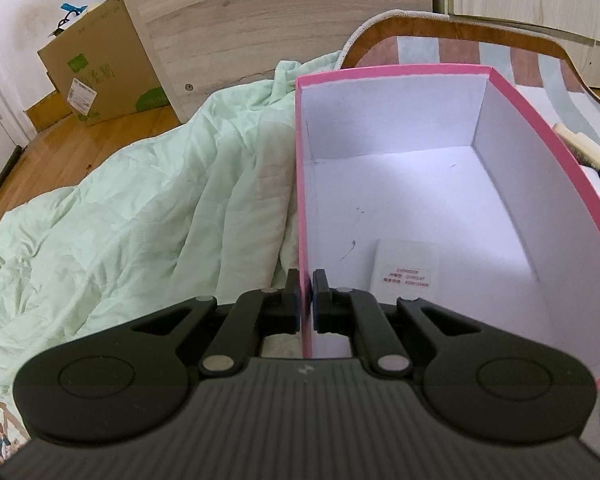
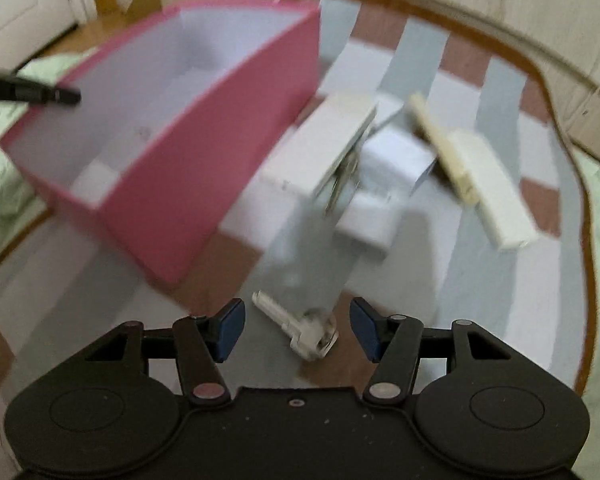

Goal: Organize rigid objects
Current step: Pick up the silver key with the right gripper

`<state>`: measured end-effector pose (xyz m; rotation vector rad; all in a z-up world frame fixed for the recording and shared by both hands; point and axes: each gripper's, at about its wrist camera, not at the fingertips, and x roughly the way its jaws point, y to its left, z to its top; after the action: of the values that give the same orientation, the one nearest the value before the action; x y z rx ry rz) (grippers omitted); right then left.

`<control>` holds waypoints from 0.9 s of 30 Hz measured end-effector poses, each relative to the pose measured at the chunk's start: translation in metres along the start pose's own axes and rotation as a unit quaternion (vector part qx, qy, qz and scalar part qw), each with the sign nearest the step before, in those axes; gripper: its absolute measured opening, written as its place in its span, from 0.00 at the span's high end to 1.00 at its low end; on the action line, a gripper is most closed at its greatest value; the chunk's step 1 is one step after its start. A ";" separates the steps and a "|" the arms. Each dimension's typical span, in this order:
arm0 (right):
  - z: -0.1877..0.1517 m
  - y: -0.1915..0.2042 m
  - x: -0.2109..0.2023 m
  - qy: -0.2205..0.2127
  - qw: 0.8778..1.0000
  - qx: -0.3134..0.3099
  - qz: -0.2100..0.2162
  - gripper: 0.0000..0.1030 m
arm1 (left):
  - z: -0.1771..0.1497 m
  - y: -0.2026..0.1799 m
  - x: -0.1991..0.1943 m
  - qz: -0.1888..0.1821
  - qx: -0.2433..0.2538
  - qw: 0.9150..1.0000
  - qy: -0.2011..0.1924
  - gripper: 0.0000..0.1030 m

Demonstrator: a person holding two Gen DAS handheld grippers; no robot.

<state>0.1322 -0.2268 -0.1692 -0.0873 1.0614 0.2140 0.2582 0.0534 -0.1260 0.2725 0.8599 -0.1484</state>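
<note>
Pink box (image 1: 396, 184), open-topped and white inside, on a striped mat (image 2: 420, 264) with a brown border, spread over a bed with a rumpled pale-green quilt (image 1: 140, 208). Left gripper (image 1: 307, 300) clenched on the box's near left wall, one finger inside, one outside. Right gripper (image 2: 298, 330) released, fingers wide apart above a small white plug-like piece (image 2: 300, 330) lying on the mat. Farther right of the box, a blurred cluster of white blocks (image 2: 332, 148) and a cream brush (image 2: 444, 148). Beyond the bed: wooden floor (image 1: 60, 152), cardboard carton (image 1: 96, 68), pale wood cabinet (image 1: 268, 16).
</note>
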 end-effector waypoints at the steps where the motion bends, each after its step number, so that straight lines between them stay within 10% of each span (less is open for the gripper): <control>1: -0.001 0.002 0.006 0.008 1.000 -0.009 0.004 0.40 | 0.000 -0.001 0.000 0.002 0.003 1.000 0.000 0.95; 8: -0.001 0.010 0.032 0.027 0.998 -0.039 -0.028 0.28 | -0.004 -0.005 -0.002 0.010 0.017 1.000 0.003 0.94; 15: 0.009 -0.018 0.017 0.018 0.997 0.074 0.010 0.91 | -0.007 0.000 -0.001 -0.006 0.004 1.000 0.015 0.94; 27: 0.042 -0.023 -0.051 -0.108 0.976 0.175 0.071 0.91 | -0.006 0.003 0.000 -0.016 0.001 1.000 0.018 0.96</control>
<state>0.1491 -0.2492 -0.1045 0.3241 0.8738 0.1584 0.2547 0.0584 -0.1291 0.2642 0.9006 -0.1752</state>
